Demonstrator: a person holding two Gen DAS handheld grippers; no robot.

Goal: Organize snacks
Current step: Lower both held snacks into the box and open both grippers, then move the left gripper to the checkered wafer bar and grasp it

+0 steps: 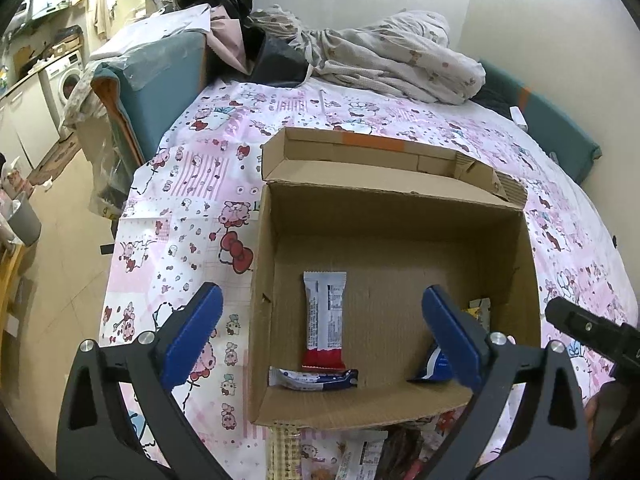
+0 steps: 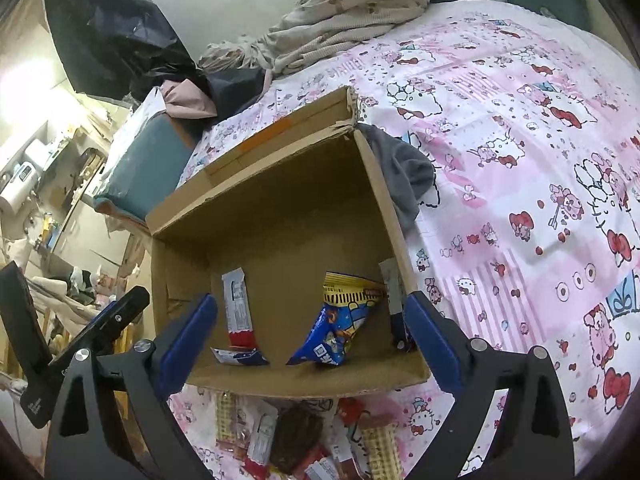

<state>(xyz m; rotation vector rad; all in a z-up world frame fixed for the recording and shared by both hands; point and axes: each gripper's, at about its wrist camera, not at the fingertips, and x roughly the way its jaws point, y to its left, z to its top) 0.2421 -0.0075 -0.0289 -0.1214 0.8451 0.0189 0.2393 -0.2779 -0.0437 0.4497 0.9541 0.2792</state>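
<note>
Cardboard box [image 1: 392, 216] sits open mid-bed to collect snacks; both hand-held grippers, left [image 1: 322, 330] and right [image 2: 310, 332], gape wide and empty above it.

Cardboard box [image 1: 400, 216]: raw brown corrugated board, matt, rough cut edges, fluting showing at the torn far flap. White-and-red snack bar [image 1: 325, 316] in it: slick plastic film, slightly glossy. Blue snack bag [image 2: 340, 326]: shiny crinkled foil-type plastic. Bed sheet [image 1: 180, 208] under the box: printed pink cotton-like cloth, matt, creased. Rumpled blanket [image 1: 396, 56] at the bed's far edge: soft waffle-textured fabric. My left gripper [image 1: 322, 334]: matt black plastic frame, blue rubbery pads, bright metal screw heads. My right gripper [image 2: 310, 340]: same finish.
</note>
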